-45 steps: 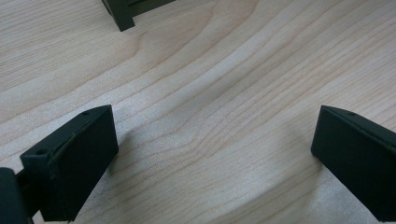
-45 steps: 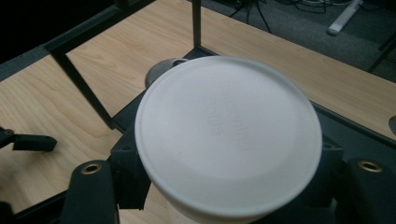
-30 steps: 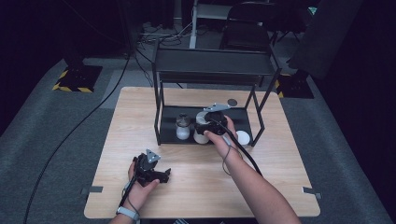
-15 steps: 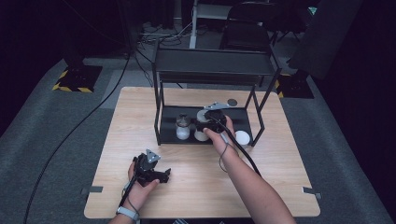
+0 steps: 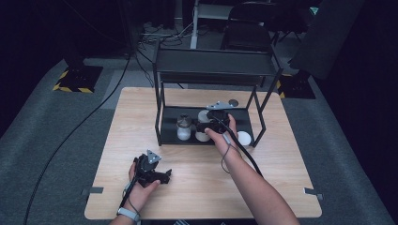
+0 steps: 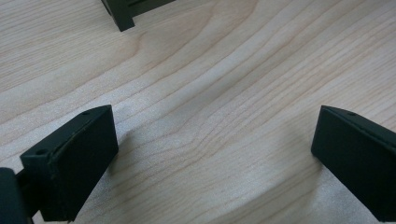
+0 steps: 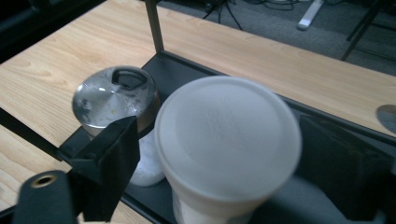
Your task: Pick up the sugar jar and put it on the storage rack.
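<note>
Now straddling white lidded cup (image 7: 227,144) on rack shelf (image 5: 244,115) with right gripper (image 5: 212,123), probably not clamped; lifting remains. Left gripper (image 5: 152,172) agape at seven o'clock.

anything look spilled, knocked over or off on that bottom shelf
Nothing stands out. The white-lidded container and the shaker jar beside it both stand upright on the rack's bottom shelf, with no spill visible. The right gripper has a jaw on either side of the container.
</note>
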